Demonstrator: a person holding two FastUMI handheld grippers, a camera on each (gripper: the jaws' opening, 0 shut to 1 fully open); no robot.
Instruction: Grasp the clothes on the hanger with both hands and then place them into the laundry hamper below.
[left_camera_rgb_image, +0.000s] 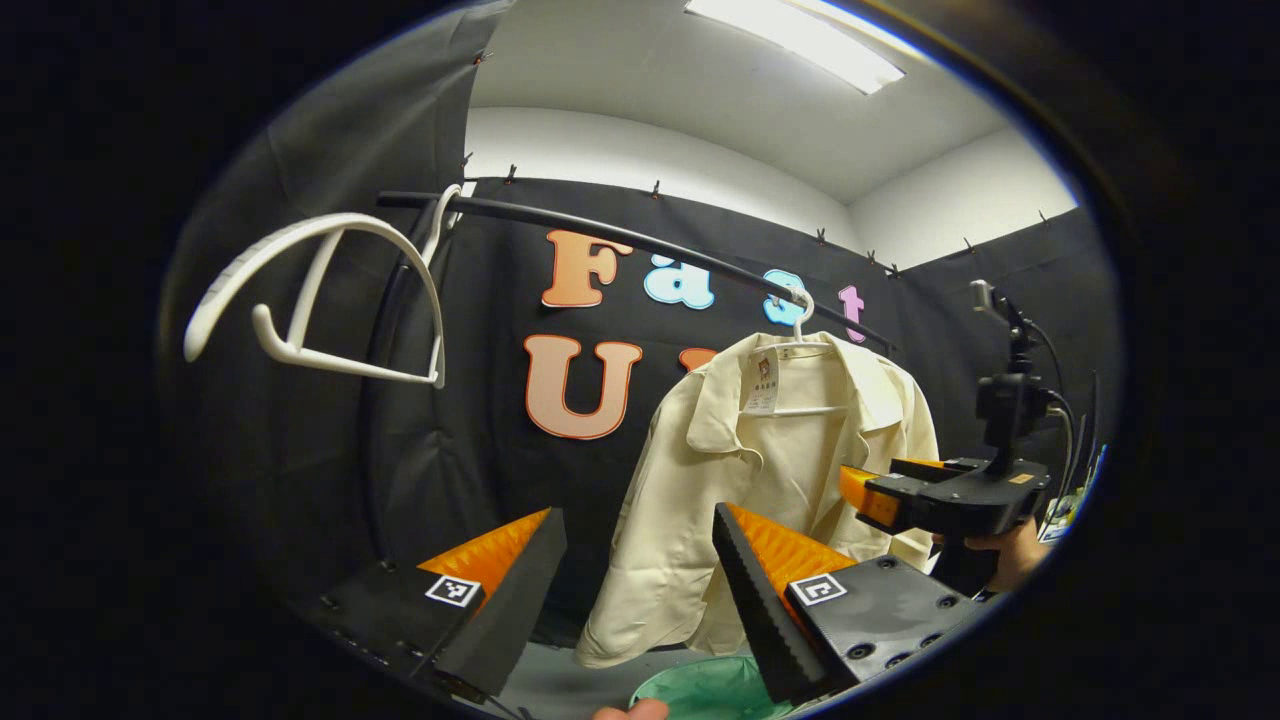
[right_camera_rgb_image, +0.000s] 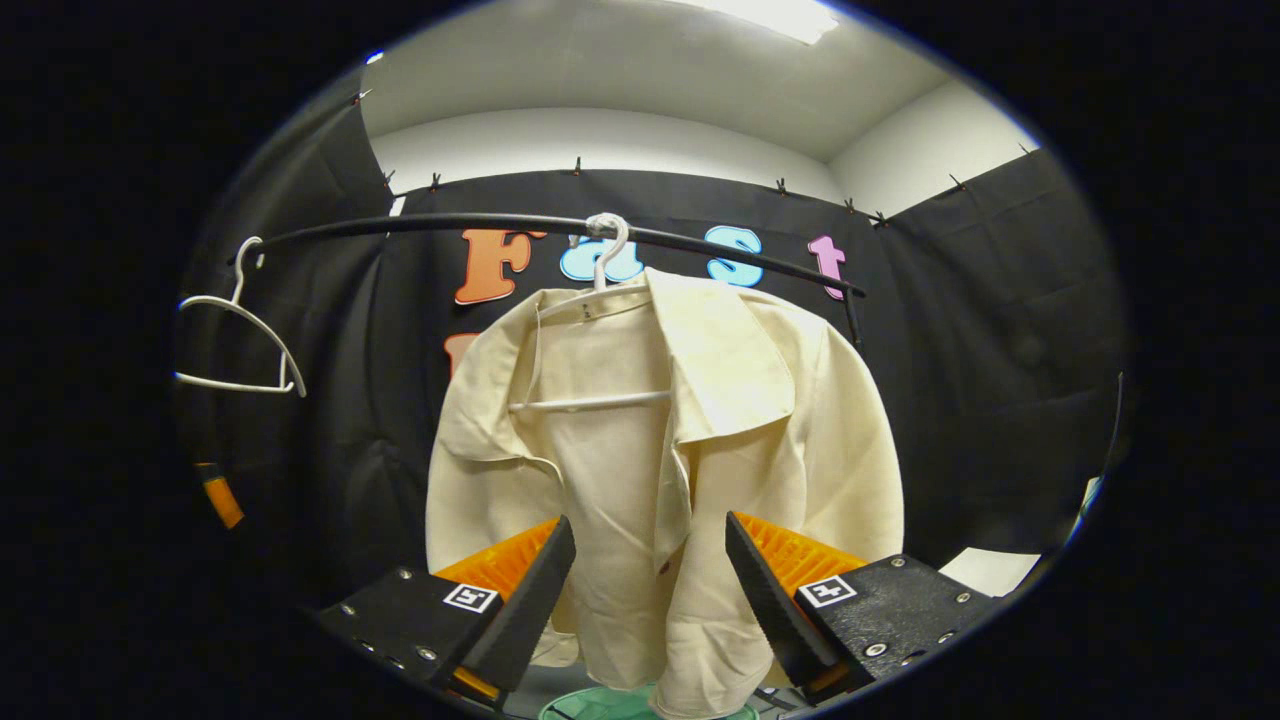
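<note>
One cream shirt is hanging from a white hanger whose hook is sitting over the black rail, and the garment's long axis is running straight down from collar to hem, with the open collar and front facing the cameras. In the left gripper view the same shirt is hanging to the right of centre, its hem ending just above the green laundry hamper, of which a rim is peeking in at the bottom. In the right gripper view the hamper is lying directly below the shirt's hem. Two hangers are showing in all: the one carrying the shirt and a second, empty hanger hanging farther along the rail, well apart from the garment. The left gripper is holding its fingers spread wide with nothing between them, pointing toward the shirt's left edge without touching it. The right gripper is likewise holding its fingers spread apart, with the lower front of the shirt seen in the gap between them; whether they are touching the cloth cannot be told. In the left gripper view the right gripper is showing farther off beside the shirt's sleeve, held by a hand.
</note>
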